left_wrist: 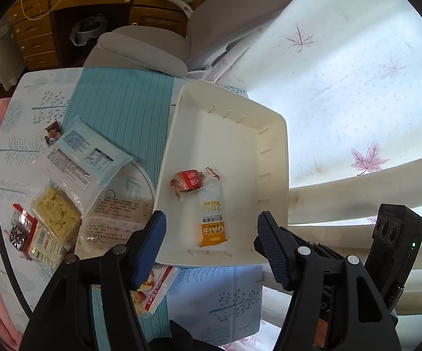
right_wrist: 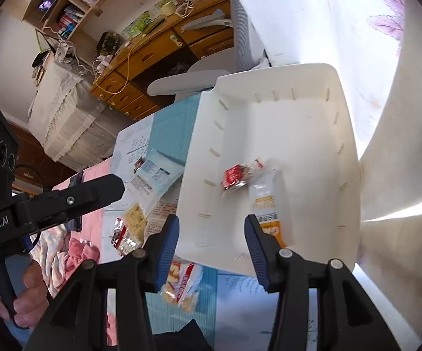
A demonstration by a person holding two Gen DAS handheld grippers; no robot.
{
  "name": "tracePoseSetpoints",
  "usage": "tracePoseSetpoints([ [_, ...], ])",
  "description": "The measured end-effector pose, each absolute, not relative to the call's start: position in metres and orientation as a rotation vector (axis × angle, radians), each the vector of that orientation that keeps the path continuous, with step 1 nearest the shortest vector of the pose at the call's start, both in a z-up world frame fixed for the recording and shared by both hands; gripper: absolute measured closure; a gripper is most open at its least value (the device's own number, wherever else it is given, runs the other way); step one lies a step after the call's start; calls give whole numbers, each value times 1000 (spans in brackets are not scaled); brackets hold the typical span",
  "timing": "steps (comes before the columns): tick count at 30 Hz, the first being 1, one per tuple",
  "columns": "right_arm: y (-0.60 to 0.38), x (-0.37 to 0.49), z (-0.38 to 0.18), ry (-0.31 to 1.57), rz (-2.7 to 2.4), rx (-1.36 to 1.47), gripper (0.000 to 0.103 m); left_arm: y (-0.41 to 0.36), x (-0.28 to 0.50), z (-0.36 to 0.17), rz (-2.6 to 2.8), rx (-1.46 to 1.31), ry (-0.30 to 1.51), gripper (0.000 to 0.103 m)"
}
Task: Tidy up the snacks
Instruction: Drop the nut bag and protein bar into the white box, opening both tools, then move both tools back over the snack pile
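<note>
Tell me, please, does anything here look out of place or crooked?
Nothing looks spilled or damaged. The white bin sits askew on the table, one corner past its edge. Only the red candy and the oat bar are inside; the other snacks lie outside.

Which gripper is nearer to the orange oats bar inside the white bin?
Right. The right gripper hangs open with one finger overlapping the orange oats bar in the white bin. The left gripper is also open, slightly farther back over the bin's near edge.
</note>
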State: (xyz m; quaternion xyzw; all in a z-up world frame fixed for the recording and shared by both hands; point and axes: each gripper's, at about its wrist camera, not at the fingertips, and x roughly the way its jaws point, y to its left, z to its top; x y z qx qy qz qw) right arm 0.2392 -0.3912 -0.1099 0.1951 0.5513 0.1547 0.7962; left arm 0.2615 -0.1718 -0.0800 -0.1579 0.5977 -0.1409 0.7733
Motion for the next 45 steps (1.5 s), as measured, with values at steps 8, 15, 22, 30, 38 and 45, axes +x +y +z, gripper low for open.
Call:
tracePoseSetpoints([
  [8, -367, 223, -102, 1189, 383, 393, 47, -136, 217, -67, -244, -327, 1267, 39],
  [15, -335, 207, -106, 1234, 433, 386, 46, -94, 175, -68, -174, -335, 1275, 39],
  [22, -290, 185, -103, 1257, 477, 337, 46, -48, 137, -76, -124, -367, 1276, 39],
  [30, -240, 156, -116, 1330, 426, 327, 46, 1, 110, -80, -156, -349, 1295, 34],
  [38, -200, 125, -121, 1339, 328, 395, 45, 48, 100, -73, -238, -250, 1296, 24],
  [45, -181, 96, -128, 1290, 188, 524, 31, 78, 105, -78, -325, -159, 1311, 24],
])
